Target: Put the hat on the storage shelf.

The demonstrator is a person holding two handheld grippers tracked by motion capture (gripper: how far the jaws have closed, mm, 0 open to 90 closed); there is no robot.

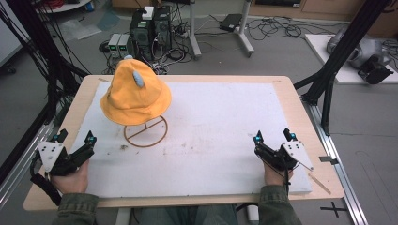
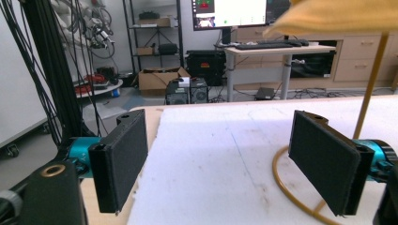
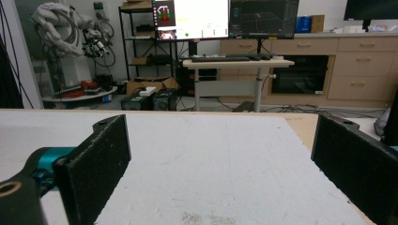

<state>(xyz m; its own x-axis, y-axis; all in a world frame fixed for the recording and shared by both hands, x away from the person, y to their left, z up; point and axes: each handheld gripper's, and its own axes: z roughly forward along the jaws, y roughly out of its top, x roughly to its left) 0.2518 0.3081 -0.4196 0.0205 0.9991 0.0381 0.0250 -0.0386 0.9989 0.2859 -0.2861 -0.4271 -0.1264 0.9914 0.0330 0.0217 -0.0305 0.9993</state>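
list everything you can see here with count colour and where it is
hat: 1, orange-yellow with a small blue-grey patch, on the stand, far left of the table
stand: 1, gold wire, ring base on the white sheet under the hat
sheet: 1, white, covering most of the table
table: 1, light wood
computer boxes: 2, black, on the floor beyond the table
left claw: 1, black, open, near left corner
right claw: 1, black, open, near right corner
hands: 2, near edge, holding the claws
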